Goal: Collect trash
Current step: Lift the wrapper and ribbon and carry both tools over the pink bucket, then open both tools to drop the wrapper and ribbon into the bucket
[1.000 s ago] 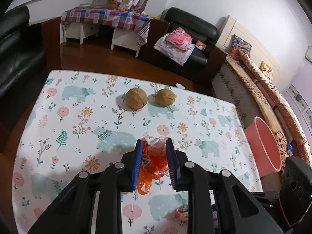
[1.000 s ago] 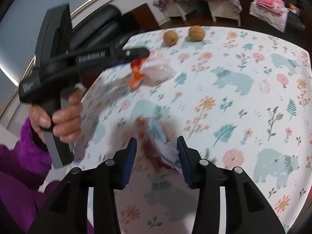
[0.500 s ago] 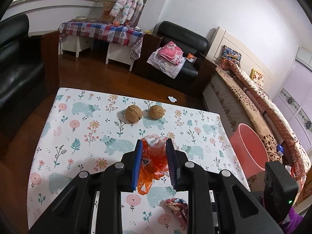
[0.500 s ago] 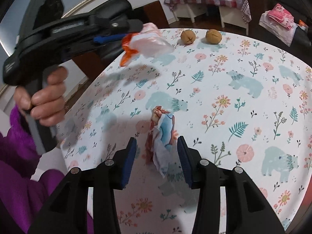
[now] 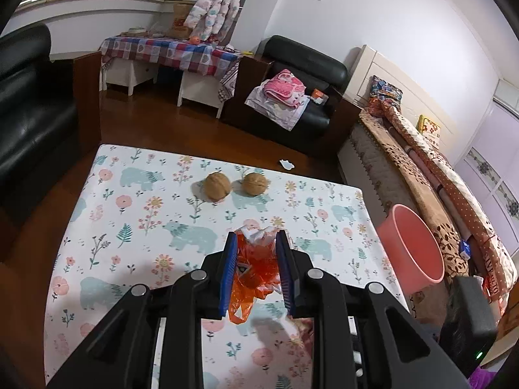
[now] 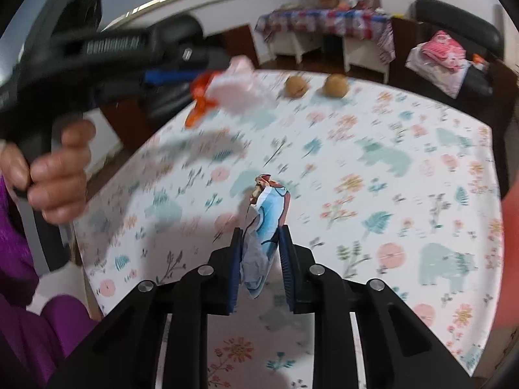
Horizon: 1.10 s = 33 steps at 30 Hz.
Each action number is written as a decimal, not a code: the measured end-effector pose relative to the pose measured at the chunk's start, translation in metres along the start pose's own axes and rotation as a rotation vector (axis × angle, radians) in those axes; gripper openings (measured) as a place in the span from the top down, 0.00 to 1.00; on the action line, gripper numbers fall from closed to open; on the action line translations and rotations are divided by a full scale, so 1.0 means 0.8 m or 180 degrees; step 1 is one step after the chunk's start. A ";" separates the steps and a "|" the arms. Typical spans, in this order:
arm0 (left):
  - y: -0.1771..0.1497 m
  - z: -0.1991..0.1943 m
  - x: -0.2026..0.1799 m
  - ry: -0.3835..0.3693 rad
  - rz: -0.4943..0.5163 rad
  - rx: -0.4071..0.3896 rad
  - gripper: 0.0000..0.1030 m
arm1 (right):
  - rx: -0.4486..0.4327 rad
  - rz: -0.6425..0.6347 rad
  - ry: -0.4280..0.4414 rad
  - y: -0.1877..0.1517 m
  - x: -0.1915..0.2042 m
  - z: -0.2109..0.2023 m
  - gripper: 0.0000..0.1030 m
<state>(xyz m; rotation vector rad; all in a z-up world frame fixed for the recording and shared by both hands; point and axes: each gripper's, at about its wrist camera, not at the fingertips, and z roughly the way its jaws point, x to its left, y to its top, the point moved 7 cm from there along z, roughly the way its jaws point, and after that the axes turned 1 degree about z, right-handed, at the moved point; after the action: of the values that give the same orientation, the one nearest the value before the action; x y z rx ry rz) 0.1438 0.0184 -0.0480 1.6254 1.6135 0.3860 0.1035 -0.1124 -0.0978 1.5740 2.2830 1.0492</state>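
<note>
Item 1. Left gripper [image 5: 256, 269]: jaws pinching an orange wrapper [image 5: 251, 275], crumpled, with a white tuft at the top and a loose tail hanging below the pads. It is held in the air above the table [image 5: 107, 227], over the middle of the near half. The right wrist view shows it (blurred) off the table's left edge side.

Item 2. Right gripper [image 6: 261, 253]: jaws closed on a blue wrapper [image 6: 266, 217], gripped by its lower part only; the upper part stands free above the fingertips. Held clear of the cloth, near the table's near edge.

Item 3. Pink bin [image 5: 410, 246]: on the floor just beside the table's right edge, mouth open and tilted toward the table. It is the likely destination for both wrappers.

Item 4. Two walnuts [image 5: 217, 186], side by side toward the far edge, well apart from both grippers (whether they count as trash cannot be told).

Item 5. White scrap [image 5: 286, 163] on the floor beyond the far edge.

Risks, as judged:
- Light film may slip from the pads mid-carry, the blue one especially, given its shallow grip.
- A wrapper released above the bin's rim may drift and land on the floor, since it weighs little.
- Film may cling to a pad on release.
- Both grippers heading for one bin at once could collide.
</note>
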 end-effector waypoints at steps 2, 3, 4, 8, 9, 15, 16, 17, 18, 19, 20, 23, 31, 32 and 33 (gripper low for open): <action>0.001 0.000 -0.010 -0.0022 0.0031 -0.0001 0.78 | -0.0144 0.0112 -0.0059 0.006 -0.014 -0.017 0.78; 0.002 0.000 -0.016 -0.0037 0.0050 0.0000 0.78 | -0.0218 0.0185 -0.0107 0.008 -0.024 -0.027 0.78; 0.002 0.001 -0.023 -0.0054 0.0073 0.0001 0.78 | -0.0282 0.0260 -0.0153 0.010 -0.034 -0.036 0.78; 0.007 0.005 -0.053 -0.0137 0.0178 0.0005 0.78 | -0.0516 0.0544 -0.0342 0.011 -0.072 -0.070 0.78; 0.009 0.007 -0.063 -0.0158 0.0213 0.0007 0.78 | -0.0568 0.0603 -0.0398 0.011 -0.081 -0.077 0.78; 0.020 0.021 -0.136 -0.0390 0.0428 0.0007 0.77 | -0.0916 0.1052 -0.0831 0.000 -0.158 -0.140 0.78; 0.022 0.024 -0.151 -0.0434 0.0483 0.0005 0.77 | -0.0981 0.1121 -0.0909 -0.003 -0.172 -0.152 0.78; 0.024 0.027 -0.164 -0.0470 0.0525 0.0003 0.77 | -0.1033 0.1193 -0.0977 -0.006 -0.185 -0.162 0.78; 0.026 0.031 -0.179 -0.0516 0.0573 0.0002 0.77 | -0.1071 0.1250 -0.1023 -0.009 -0.196 -0.170 0.78; 0.027 0.036 -0.196 -0.0562 0.0619 0.0007 0.77 | -0.1116 0.1316 -0.1075 -0.012 -0.208 -0.179 0.78; 0.027 0.040 -0.209 -0.0595 0.0654 0.0017 0.77 | -0.1155 0.1380 -0.1129 -0.015 -0.222 -0.188 0.78; 0.024 0.057 -0.254 -0.0697 0.0786 0.0051 0.77 | -0.1220 0.1490 -0.1293 -0.025 -0.250 -0.205 0.78; 0.001 0.115 -0.363 -0.0815 0.1149 0.0241 0.77 | -0.1211 0.1724 -0.1529 -0.058 -0.317 -0.225 0.78; -0.002 0.122 -0.371 -0.0816 0.1173 0.0264 0.77 | -0.1201 0.1748 -0.1534 -0.059 -0.319 -0.224 0.78; -0.006 0.130 -0.381 -0.0823 0.1193 0.0297 0.77 | -0.1199 0.1771 -0.1531 -0.063 -0.323 -0.225 0.78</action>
<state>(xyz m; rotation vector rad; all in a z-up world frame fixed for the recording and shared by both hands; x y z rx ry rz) 0.1701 -0.3015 -0.0228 1.9656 1.1502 0.2783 0.0839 -0.4284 -0.0583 2.0513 1.2840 0.9839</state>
